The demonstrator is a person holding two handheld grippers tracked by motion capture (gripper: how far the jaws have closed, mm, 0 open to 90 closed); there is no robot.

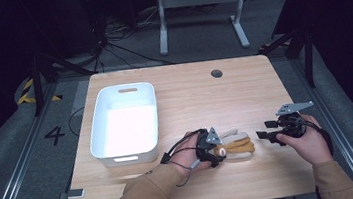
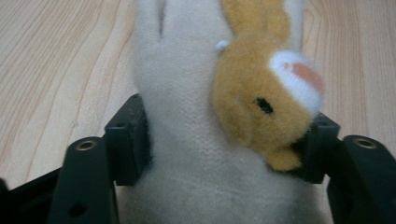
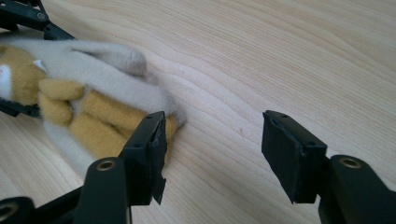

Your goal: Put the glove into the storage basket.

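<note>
Lying near the front edge of the tabletop [image 1: 273,174], a little right of its middle, the plush glove [image 1: 235,145] stretches its long axis roughly left to right, cuff end toward the person's left and finger end toward the right. The left gripper [image 1: 214,151] is at the cuff end and has it: in the left gripper view its two black jaws press in on either side of the cream fabric, clamped on the glove [image 2: 187,140] just beside the tan animal face [image 2: 266,107] sewn on its back.

The right gripper [image 1: 264,135] sits just beyond the finger end, nearer the right edge, pointing back at the glove. Its jaws stand wide apart and hold nothing. In the right gripper view one jaw lies right against the tan tips of the glove [image 3: 98,112], though whether it touches them cannot be told, while the other stands over bare wood.

So the glove's free end lies straight ahead of the open right gripper, and that hand looks best placed to take it. A white bin [image 1: 99,138] rests toward the left side of the tabletop, well apart from both.
</note>
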